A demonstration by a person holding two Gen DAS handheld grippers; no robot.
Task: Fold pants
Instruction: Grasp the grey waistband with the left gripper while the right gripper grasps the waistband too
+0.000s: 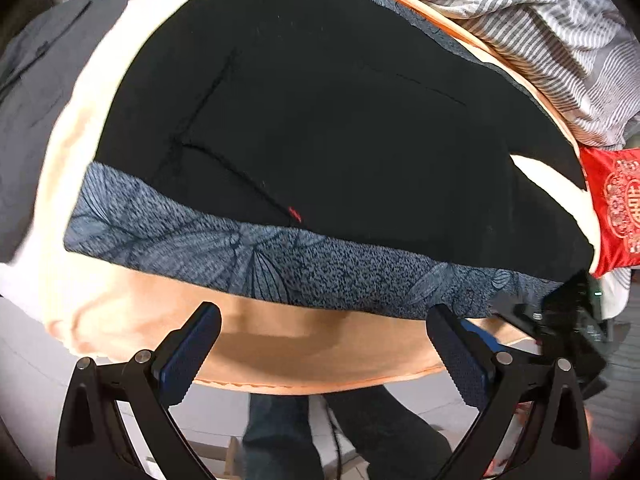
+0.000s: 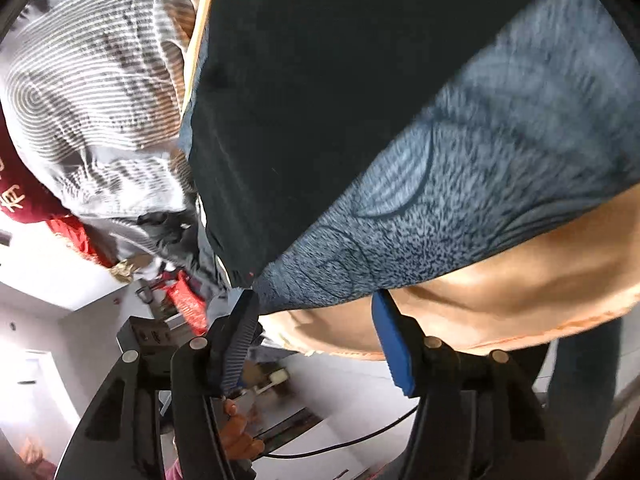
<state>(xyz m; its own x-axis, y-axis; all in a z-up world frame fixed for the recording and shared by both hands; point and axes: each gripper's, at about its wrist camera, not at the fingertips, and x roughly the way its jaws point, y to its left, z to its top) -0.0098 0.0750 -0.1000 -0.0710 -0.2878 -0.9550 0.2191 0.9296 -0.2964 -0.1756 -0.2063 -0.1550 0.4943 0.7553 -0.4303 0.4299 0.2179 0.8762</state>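
Note:
Black pants lie spread flat on a bed, over a blue-grey leaf-patterned cloth. My left gripper is open and empty, its blue pads just short of the cloth's near edge. In the right wrist view the pants fill the upper middle. My right gripper is open, its fingertips at the near corner of the cloth and the pants' edge, holding nothing. The right gripper also shows at the right edge of the left wrist view.
An orange-peach sheet covers the bed down to its near edge. A grey striped quilt is bunched at the far right. A red embroidered cushion sits at the right. The person's legs stand in front of the bed.

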